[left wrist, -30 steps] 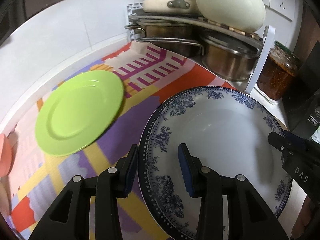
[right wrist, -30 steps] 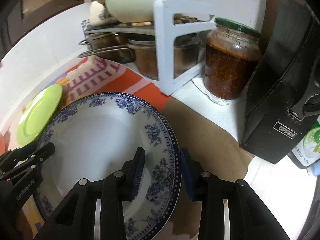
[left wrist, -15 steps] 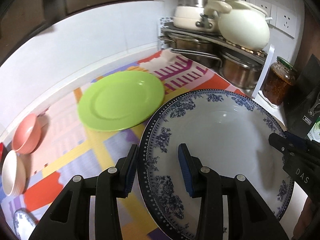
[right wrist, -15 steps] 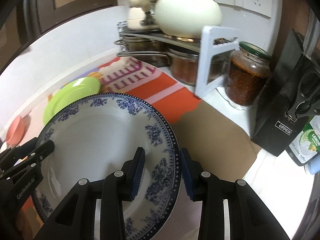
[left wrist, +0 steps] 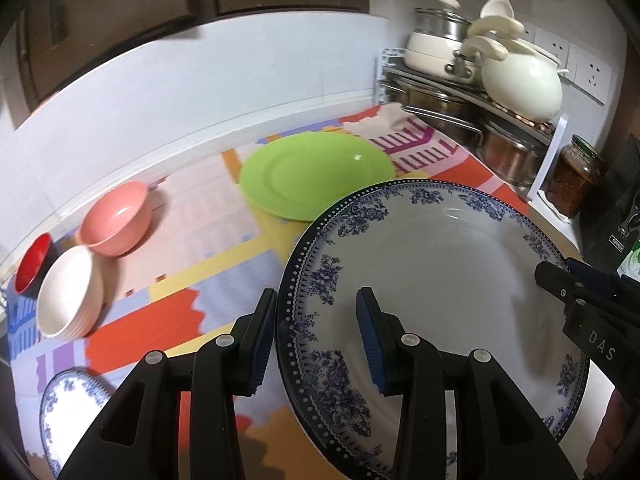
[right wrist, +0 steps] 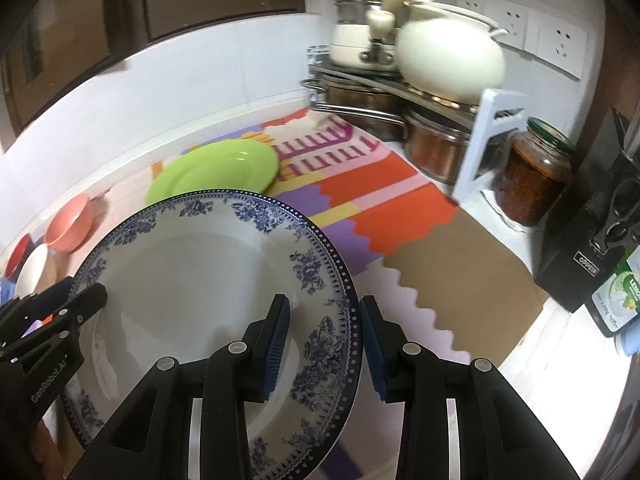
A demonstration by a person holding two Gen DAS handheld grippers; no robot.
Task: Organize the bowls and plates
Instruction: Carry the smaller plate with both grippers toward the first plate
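Note:
A large white plate with a blue floral rim (left wrist: 440, 280) (right wrist: 192, 272) hangs above the colourful mat, held from both sides. My left gripper (left wrist: 316, 296) is shut on its left rim, one finger above and one below. On the opposite rim my right gripper (right wrist: 324, 304) is shut the same way; it shows at the right edge of the left wrist view (left wrist: 560, 280). A green plate (left wrist: 316, 172) (right wrist: 212, 172) lies flat on the mat beyond. To the left sit a pink bowl (left wrist: 116, 220), a white bowl (left wrist: 68, 296) and a red bowl (left wrist: 34, 264).
A small blue-and-white plate (left wrist: 68, 416) lies at the near left. A corner rack with steel pots and a cream pot (right wrist: 448, 52) stands at the back right. Beside it are a jar (right wrist: 532, 176) and a black knife block (right wrist: 592, 216). A white wall runs behind the mat.
Both grippers have risen and drawn back with the large plate held between them. The green plate now looks farther off, and the bowls at the left have come into view.

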